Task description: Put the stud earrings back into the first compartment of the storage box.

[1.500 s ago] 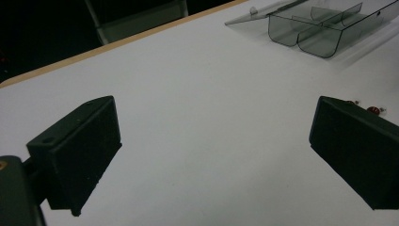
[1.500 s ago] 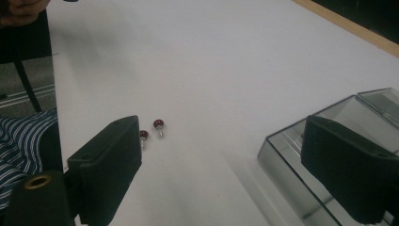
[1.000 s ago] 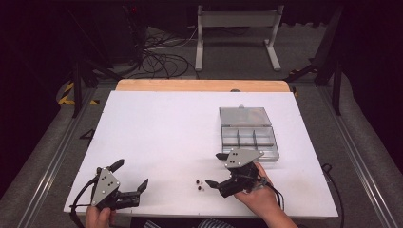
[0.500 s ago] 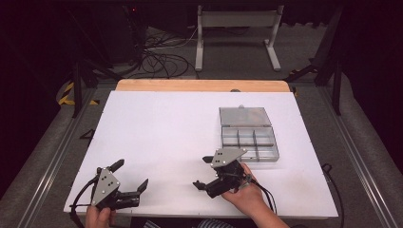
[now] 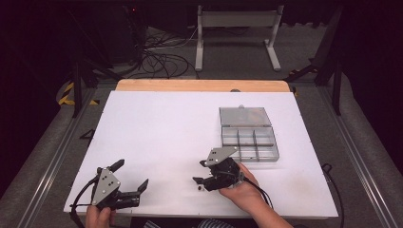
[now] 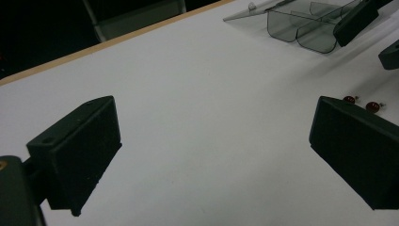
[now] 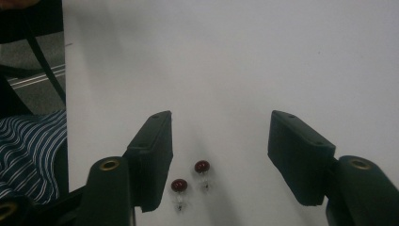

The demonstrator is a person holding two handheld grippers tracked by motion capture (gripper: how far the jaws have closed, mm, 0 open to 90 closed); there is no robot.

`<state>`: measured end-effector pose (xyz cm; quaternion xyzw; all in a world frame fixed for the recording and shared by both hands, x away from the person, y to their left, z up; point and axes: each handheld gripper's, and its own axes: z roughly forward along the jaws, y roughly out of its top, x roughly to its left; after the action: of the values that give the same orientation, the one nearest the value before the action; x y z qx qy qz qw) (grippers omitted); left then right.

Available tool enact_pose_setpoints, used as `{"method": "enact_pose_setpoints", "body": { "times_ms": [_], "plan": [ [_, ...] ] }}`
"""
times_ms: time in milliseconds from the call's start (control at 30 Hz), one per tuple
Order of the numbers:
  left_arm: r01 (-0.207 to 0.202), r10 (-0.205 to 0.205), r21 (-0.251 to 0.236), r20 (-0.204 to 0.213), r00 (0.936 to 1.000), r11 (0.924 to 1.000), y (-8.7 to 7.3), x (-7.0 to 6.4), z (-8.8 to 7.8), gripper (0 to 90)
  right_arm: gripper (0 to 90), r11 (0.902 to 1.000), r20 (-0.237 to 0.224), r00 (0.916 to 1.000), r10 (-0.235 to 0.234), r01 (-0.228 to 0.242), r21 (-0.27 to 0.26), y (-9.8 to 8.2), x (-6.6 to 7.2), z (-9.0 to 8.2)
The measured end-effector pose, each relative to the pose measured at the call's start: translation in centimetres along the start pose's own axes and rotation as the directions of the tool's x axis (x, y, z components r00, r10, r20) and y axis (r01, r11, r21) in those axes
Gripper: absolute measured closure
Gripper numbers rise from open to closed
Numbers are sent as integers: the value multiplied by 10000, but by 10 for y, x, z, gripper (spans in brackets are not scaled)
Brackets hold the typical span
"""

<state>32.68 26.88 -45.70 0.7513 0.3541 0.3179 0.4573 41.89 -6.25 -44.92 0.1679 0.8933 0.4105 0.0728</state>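
The right gripper (image 7: 219, 141) stood wide over two red beads (image 7: 202, 166) on the table (image 5: 157, 123). The left gripper (image 5: 128, 183), wide, held nothing.

White table (image 5: 157, 133): broad bare surface at left and centre gives free passage. Obstacles: open compartment box (image 5: 248, 137) at right, lid raised; 2 red beads (image 7: 190, 176) between the parted jaws of the right gripper (image 7: 219, 141).

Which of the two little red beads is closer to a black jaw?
The lower red bead in the right gripper view. It sits almost against the right gripper's left-hand jaw in that view, while the other red bead lies farther out in the open gap.
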Motion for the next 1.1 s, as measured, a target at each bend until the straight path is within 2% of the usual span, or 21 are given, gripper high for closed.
{"method": "enact_pose_setpoints", "body": {
  "times_ms": [367,433,667,700,1000,1033,1100],
  "plan": [
    [-43,43,67,-11,10000,10000,0,0,0,30,514,9940,-138,9999,47,-32,1090,0,-2,15],
    [-21,21,75,-35,10000,10000,0,0,0,30,557,9902,-112,9999,37,-21,1397,0,-2,19],
    [-34,35,100,-58,10000,9999,0,0,1,30,605,9851,-200,9998,14,20,1720,-1,-1,25],
    [-39,39,93,-63,10000,9999,0,0,1,30,638,9836,-166,9998,-56,85,1804,-1,0,27],
    [-24,24,122,-60,10000,9999,0,0,1,30,742,9735,-76,9995,-298,307,2268,-2,3,34],
    [-24,25,121,-65,10000,9999,0,0,1,30,792,9716,-82,9993,-367,376,2337,-3,3,36],
    [-17,18,116,-65,10000,9999,0,0,1,30,792,9710,-40,9993,-361,360,2365,-3,4,36]
  ]
}}
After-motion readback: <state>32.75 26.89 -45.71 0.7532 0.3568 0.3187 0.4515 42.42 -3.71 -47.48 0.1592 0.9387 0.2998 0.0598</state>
